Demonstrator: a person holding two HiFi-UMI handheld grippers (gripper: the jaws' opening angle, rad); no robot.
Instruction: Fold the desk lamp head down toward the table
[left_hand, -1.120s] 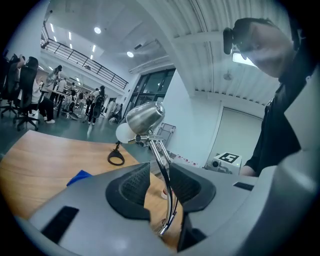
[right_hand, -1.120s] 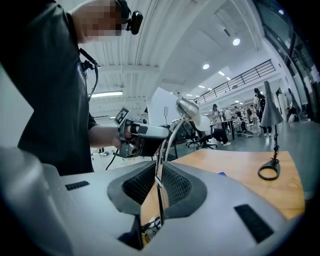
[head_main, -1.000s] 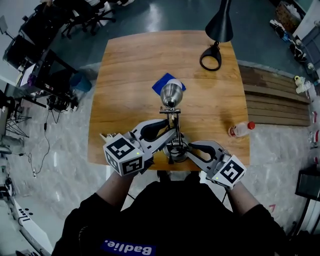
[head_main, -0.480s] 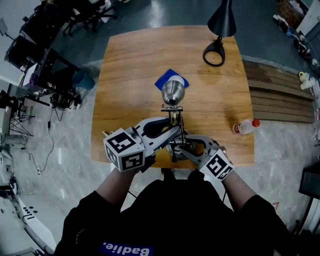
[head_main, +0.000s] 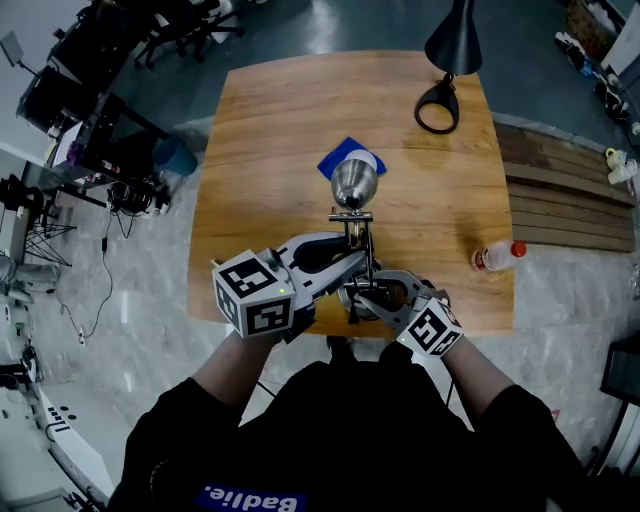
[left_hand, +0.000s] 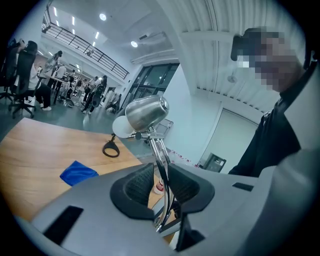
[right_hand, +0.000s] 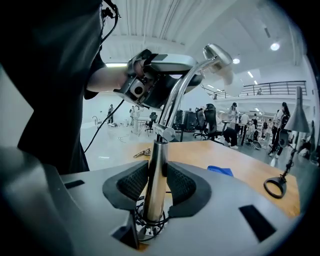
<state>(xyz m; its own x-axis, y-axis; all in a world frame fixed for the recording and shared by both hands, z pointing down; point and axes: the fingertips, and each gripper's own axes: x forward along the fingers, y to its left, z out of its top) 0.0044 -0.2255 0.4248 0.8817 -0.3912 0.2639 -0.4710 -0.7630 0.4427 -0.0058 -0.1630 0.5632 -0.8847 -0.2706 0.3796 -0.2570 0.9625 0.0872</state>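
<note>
Steadying a silver desk lamp (head_main: 352, 190) at the near edge of the bench (head_main: 270, 130).
Closing the left hand-held gripper (left_hand: 161, 182) on the thin rods of the lamp arm (left_hand: 159, 150), pads against them on both sides; straddling the upright post (right_hand: 159, 150) just above the base with the right hand-held gripper (right_hand: 155, 184), jaws wide apart, pads just beside the metal; lamp head (left_hand: 146, 112) up high on the arm, not folded down, near a blue cloth (head_main: 340, 160); well apart, a black lamp (head_main: 452, 50) at the far corner and a red-capped bottle (head_main: 495, 256) off to the right.
</note>
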